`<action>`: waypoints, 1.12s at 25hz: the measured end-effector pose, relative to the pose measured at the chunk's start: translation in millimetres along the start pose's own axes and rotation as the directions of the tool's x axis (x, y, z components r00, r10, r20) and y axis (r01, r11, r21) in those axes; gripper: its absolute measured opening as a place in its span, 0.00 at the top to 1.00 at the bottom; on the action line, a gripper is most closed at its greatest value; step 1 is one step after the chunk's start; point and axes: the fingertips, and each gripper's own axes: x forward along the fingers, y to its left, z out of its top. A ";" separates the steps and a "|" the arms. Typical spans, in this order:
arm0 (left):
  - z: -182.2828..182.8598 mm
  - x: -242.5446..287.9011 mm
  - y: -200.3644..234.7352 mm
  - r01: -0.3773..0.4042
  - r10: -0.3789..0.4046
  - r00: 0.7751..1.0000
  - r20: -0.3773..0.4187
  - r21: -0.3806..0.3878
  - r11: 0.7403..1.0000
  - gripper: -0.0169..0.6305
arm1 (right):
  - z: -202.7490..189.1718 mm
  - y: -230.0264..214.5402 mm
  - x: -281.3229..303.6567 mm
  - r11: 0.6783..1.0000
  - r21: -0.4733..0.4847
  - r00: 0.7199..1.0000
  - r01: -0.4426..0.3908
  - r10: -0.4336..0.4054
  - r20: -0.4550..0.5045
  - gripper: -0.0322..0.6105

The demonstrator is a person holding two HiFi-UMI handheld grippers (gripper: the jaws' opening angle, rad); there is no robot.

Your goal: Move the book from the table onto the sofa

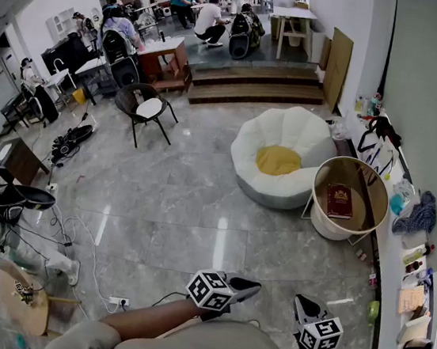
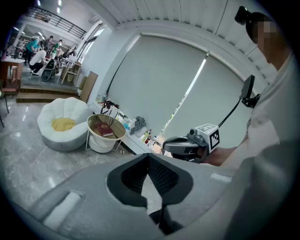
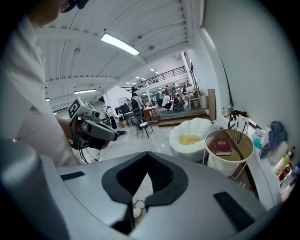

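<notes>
A dark red book (image 1: pixel 340 200) lies flat on a small round table (image 1: pixel 361 180) with a glass top, by the right wall. Just left of it sits a white round sofa (image 1: pixel 280 162) with a yellow cushion. Both grippers hover low near my body, well short of the table. My left gripper (image 1: pixel 254 287) and right gripper (image 1: pixel 300 303) are shut with nothing in them. The left gripper view has its jaws (image 2: pixel 149 164) closed, with the book (image 2: pixel 105 131), sofa (image 2: pixel 61 123) and right gripper (image 2: pixel 168 144) beyond. The right gripper view shows closed jaws (image 3: pixel 148 161), the book (image 3: pixel 221 147) and the left gripper (image 3: pixel 112 135).
A black chair (image 1: pixel 143 108) stands on the tiled floor at mid left, before wooden steps (image 1: pixel 254 83). Cables and a power strip (image 1: pixel 118 302) lie near my feet. A cluttered ledge (image 1: pixel 415 259) runs along the right wall. People sit at desks far back.
</notes>
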 end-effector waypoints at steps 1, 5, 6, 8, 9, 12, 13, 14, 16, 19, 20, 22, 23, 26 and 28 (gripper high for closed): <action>0.7 -1.2 1.8 -0.010 0.010 1.000 0.005 0.002 1.000 0.96 | -0.6 0.8 1.6 1.000 -0.009 1.000 -0.006 0.006 -0.004 0.93; 9.9 3.6 6.3 -0.026 0.026 0.999 0.032 0.000 1.000 0.96 | 4.2 -8.8 6.2 0.999 -0.036 1.000 -0.013 0.013 -0.004 0.93; 12.6 6.2 6.4 -0.024 0.024 0.999 0.036 0.004 1.000 0.96 | 6.2 -12.8 6.9 0.999 -0.038 1.000 -0.011 0.011 0.001 0.93; 14.4 10.0 6.0 -0.018 0.018 0.999 0.028 0.020 1.000 0.96 | 7.1 -16.7 7.7 0.999 -0.033 1.000 -0.005 0.006 0.008 0.93; 14.9 11.0 6.1 -0.016 0.015 1.000 0.019 0.029 0.999 0.96 | 7.2 -17.1 8.2 1.000 -0.028 1.000 -0.002 0.002 0.009 0.93; 22.5 18.3 11.5 -0.010 0.010 1.000 -0.014 0.059 0.998 0.96 | 11.4 -24.9 13.7 1.000 -0.014 1.000 0.009 -0.009 0.010 0.93; 24.3 24.1 13.6 -0.004 0.006 1.000 -0.029 0.067 0.998 0.96 | 10.3 -30.1 15.1 1.000 -0.002 1.000 0.014 -0.014 0.006 0.93; 25.3 31.5 15.6 0.006 -0.003 0.999 -0.044 0.070 0.998 0.96 | 7.5 -36.5 15.7 1.000 0.013 1.000 0.020 -0.020 -0.001 0.93; 26.9 47.2 20.9 0.033 -0.028 0.997 -0.066 0.062 0.998 0.96 | 1.2 -50.3 17.3 0.998 0.045 0.999 0.040 -0.039 -0.019 0.93; 33.3 68.9 38.1 0.076 -0.072 0.994 -0.087 0.045 0.996 0.96 | -2.7 -72.9 25.8 0.993 0.084 0.996 0.079 -0.076 -0.044 0.93; 37.1 75.9 46.9 0.089 -0.085 0.992 -0.093 0.040 0.995 0.96 | -2.2 -81.1 30.4 0.991 0.099 0.995 0.091 -0.087 -0.051 0.93; 48.2 89.5 67.1 0.109 -0.106 0.990 -0.098 0.029 0.994 0.96 | 0.2 -97.4 41.4 0.985 0.136 0.993 0.109 -0.101 -0.063 0.93; 56.5 95.9 78.3 0.119 -0.116 0.988 -0.097 0.026 0.993 0.96 | 2.7 -105.6 47.8 0.981 0.156 0.992 0.117 -0.107 -0.067 0.93; 90.1 110.9 114.2 0.144 -0.142 0.986 -0.087 0.019 0.989 0.96 | 19.4 -129.5 71.0 0.971 0.187 0.987 0.151 -0.137 -0.087 0.93; 113.3 117.6 137.5 0.162 -0.160 0.983 -0.088 0.019 0.987 0.96 | 38.9 -146.7 88.9 0.968 0.176 0.981 0.181 -0.165 -0.100 0.93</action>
